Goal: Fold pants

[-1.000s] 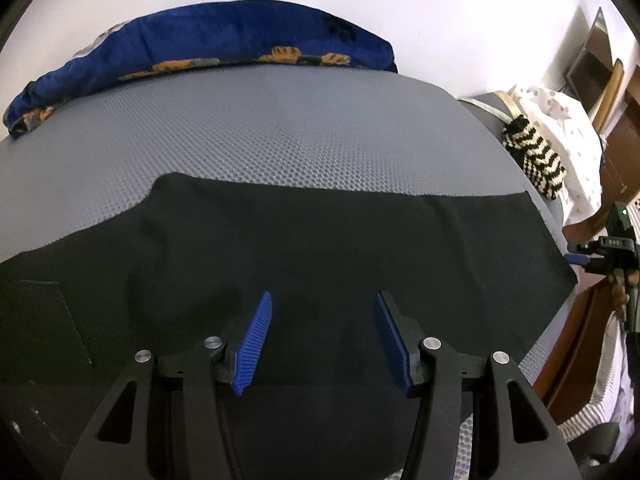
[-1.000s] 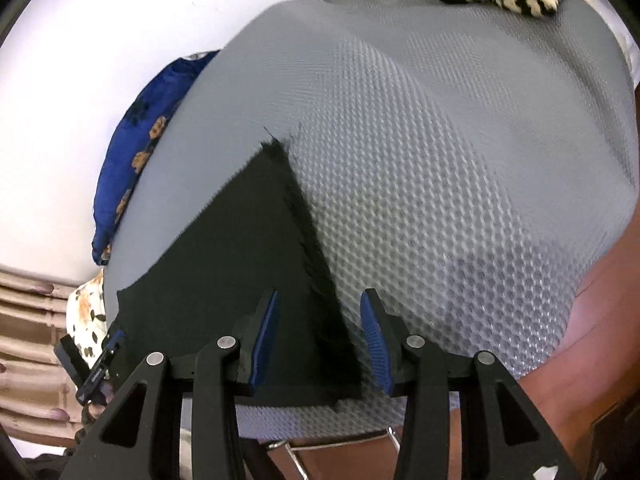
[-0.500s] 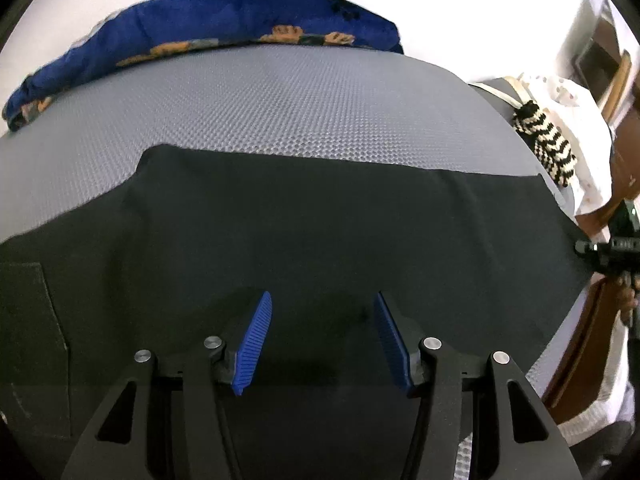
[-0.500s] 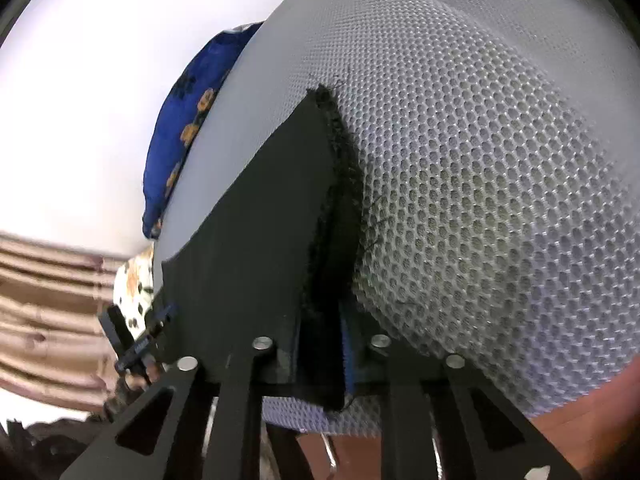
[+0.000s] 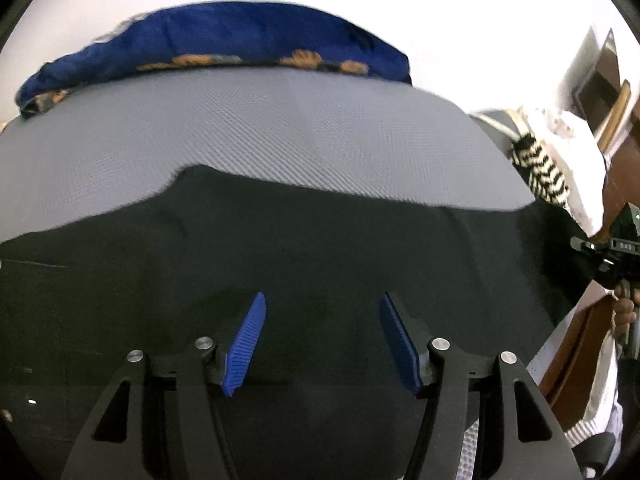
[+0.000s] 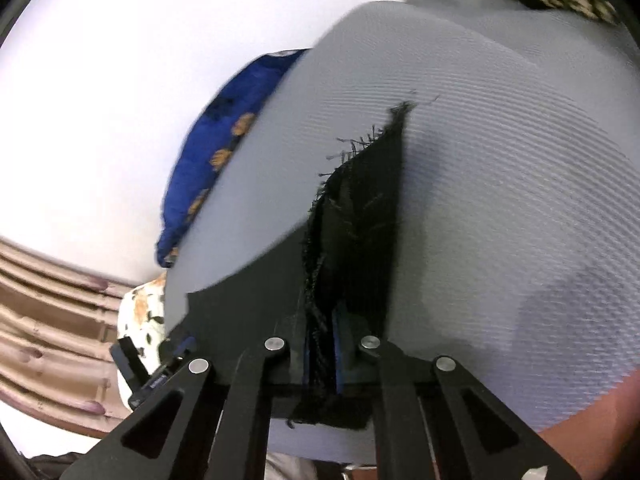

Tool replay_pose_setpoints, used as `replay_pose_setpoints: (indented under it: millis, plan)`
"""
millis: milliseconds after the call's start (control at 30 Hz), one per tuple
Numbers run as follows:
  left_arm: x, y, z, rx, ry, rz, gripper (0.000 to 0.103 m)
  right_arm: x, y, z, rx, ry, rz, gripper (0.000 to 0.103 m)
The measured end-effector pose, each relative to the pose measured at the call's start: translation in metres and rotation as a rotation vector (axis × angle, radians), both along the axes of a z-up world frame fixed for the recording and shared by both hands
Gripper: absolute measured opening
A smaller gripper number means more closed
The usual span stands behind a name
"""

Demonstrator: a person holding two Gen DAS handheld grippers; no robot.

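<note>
place: home bedroom | cues: grey mesh mattress [image 5: 280, 128]; blue printed pillow [image 5: 224, 40]; curtain [image 6: 48, 304]

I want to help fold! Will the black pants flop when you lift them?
Probably floppy: the pants sag from the right gripper pinching their frayed hem. Likely light, since one corner grip lifts it. They lie flat on the mat, so they shouldn't roll.

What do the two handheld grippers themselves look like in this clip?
Both match. The left gripper and right gripper have matte black angular frames with triangular cut-outs, round silver pivot bolts and ribbed blue pads. Seen from the left wrist view, the right unit carries small white lettering, too blurred to read, and a green light.
</note>
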State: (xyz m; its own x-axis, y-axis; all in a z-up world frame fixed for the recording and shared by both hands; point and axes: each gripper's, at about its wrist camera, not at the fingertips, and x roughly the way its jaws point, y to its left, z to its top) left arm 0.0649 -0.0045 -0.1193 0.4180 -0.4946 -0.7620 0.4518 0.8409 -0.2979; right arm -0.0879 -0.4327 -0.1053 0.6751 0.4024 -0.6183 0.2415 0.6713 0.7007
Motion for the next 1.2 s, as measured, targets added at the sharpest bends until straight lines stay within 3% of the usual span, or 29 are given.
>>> replay_pose_setpoints:
  millis: [300, 600, 800, 1067, 1200]
  plan:
    - [-0.001, 0.074, 0.021, -0.043, -0.022, 0.107, 0.061, 0.079, 0.114, 0.028, 0.021, -0.057, 0.231, 0.009]
    - [-0.004, 0.134, 0.033, -0.083, -0.026, 0.162, 0.061, 0.145, 0.24, 0.009, 0.003, -0.021, 0.49, 0.009]
    - [-0.007, 0.151, 0.032, -0.103, -0.016, 0.165, 0.061, 0.143, 0.313, -0.027, -0.089, 0.062, 0.645, 0.009]
    - [-0.008, 0.153, 0.028, -0.122, -0.01, 0.139, 0.061, 0.133, 0.347, -0.053, -0.252, 0.125, 0.73, 0.011]
    - [-0.007, 0.147, 0.024, -0.125, 0.002, 0.117, 0.061, 0.127, 0.351, -0.05, -0.247, 0.116, 0.765, 0.029]
